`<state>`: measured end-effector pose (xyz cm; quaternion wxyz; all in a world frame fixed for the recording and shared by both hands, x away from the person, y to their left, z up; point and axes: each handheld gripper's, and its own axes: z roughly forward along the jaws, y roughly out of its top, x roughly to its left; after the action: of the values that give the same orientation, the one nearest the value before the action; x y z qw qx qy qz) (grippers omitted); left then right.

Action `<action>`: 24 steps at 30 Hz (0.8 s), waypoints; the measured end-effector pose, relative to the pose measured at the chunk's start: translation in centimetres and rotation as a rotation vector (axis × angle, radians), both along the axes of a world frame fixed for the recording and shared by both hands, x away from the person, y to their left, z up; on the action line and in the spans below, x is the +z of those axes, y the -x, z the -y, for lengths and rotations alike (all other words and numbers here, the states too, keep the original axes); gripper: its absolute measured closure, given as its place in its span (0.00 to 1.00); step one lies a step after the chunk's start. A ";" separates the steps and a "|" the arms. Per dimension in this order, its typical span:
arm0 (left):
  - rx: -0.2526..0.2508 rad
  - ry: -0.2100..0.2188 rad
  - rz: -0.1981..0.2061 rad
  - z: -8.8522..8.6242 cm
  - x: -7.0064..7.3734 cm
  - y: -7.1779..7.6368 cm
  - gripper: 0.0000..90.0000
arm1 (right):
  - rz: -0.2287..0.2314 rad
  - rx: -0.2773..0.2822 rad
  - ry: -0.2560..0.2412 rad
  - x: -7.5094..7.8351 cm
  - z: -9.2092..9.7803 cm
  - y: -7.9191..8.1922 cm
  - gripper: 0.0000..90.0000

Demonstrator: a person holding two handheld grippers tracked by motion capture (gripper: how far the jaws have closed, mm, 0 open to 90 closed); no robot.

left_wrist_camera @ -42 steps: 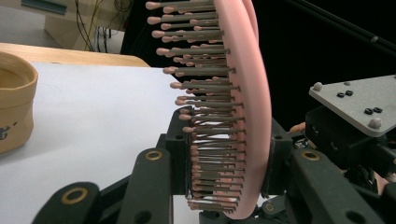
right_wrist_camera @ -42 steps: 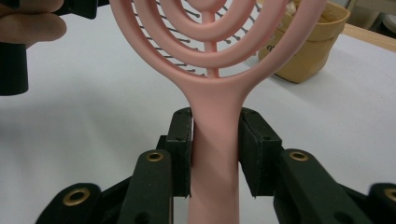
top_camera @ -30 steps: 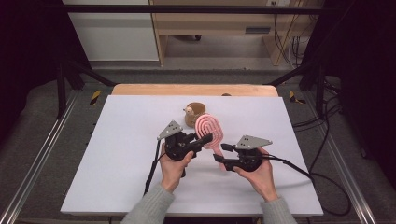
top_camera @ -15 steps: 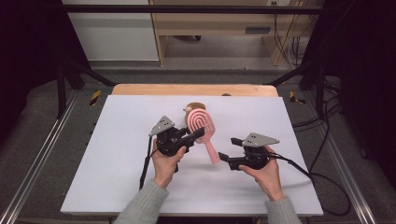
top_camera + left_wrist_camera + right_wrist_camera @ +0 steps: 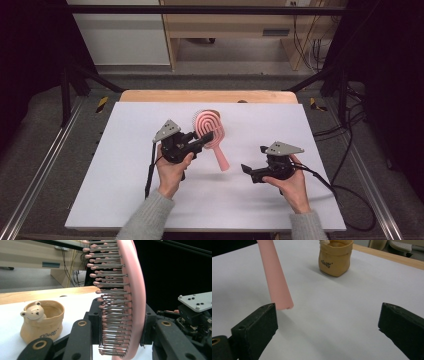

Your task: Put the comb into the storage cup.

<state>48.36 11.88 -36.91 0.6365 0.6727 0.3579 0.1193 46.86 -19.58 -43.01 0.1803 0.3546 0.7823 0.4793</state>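
Pink hairbrush [image 5: 209,131], oval head with looped openwork ribs, tapering to a plain round handle. Head clamped between the jaws of the left hand-held gripper [image 5: 200,141], lifted off the white worktop [image 5: 120,200], handle slanting down and away from the head toward the right hand-held gripper [image 5: 246,170]. Seen edge-on in the left gripper view [image 5: 132,300]: curved pink back, rows of thin grey bristles with pink ball tips pointing at the tan fabric pouch [image 5: 42,323]. Jaw pads pressed against bristle side and back alike.

Right hand-held gripper beside the handle's tip, jaws spread wide, nothing between them. Handle end [image 5: 277,277] hanging just above the worktop in the right gripper view, near one jaw, contact hard to judge.

Pouch behind the brush head, a small bear figure at its rim, print on its front too small to read. From above, pouch almost wholly hidden by the brush head. Top of the brush head cut off by the frame edge in the left gripper view; pouch top cropped in the right gripper view [image 5: 335,257].
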 end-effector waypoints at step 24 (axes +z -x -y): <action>0.031 -0.026 0.034 -1.1 1.6 -1.0 0.70 | -0.043 -0.017 -0.001 -1.1 2.6 -0.1 0.01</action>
<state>49.32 12.98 -35.27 0.6316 0.6732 0.3561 0.1453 46.99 -22.21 -44.08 0.1672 0.3718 0.7827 0.4703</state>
